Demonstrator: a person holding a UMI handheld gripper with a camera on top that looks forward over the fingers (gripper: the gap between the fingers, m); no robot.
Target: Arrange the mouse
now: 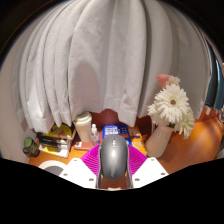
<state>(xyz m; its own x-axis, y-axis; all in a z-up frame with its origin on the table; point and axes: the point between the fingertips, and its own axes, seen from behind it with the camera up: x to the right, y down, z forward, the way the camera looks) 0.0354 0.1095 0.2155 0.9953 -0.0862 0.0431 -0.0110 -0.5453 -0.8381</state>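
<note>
Mouse [115, 158] between the claw's [114, 172] pink pads, both fingers against it

Place: a home, most likely a desk or side table set against a curtained window.
Backdrop: long white pleated fabric curtains [95, 60] hang beyond the claw, filling most of the view.
Surface: a warm orange-brown wooden tabletop [185, 150] lies to the right of the claw.
Decoration: white daisy-like flowers [172, 104] stand in a pale vase [159, 139], just ahead and right of the claw.
Clutter: a white lidded plastic jar [84, 127] and small colourful boxes [55, 143] sit ahead and left.
</note>
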